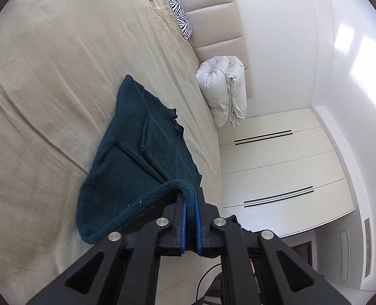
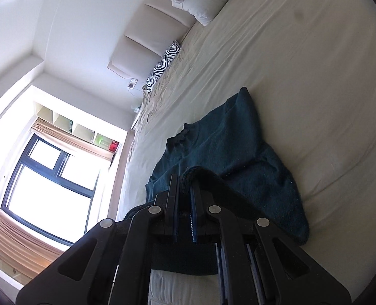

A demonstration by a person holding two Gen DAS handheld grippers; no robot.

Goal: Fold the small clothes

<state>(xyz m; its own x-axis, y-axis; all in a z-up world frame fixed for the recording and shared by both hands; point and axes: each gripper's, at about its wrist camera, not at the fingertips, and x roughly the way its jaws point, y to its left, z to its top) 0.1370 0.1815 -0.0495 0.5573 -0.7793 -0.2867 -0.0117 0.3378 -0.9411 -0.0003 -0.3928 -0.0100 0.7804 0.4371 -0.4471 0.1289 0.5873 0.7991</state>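
Your left gripper [image 1: 190, 198] and right gripper [image 2: 185, 185] both pinching ribbed hem of dark teal knit sweater [image 1: 137, 157], rest lying ahead on smooth beige bedsheet [image 1: 48, 76].

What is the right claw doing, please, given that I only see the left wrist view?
Observer: The right claw is shut on an edge of the sweater.
Operator: Thank you. Is the whole sweater lifted on that side?
Observer: No, its far part rests on the bed.
Operator: Is anything beyond the bed there?
Observer: Yes, a bright window.
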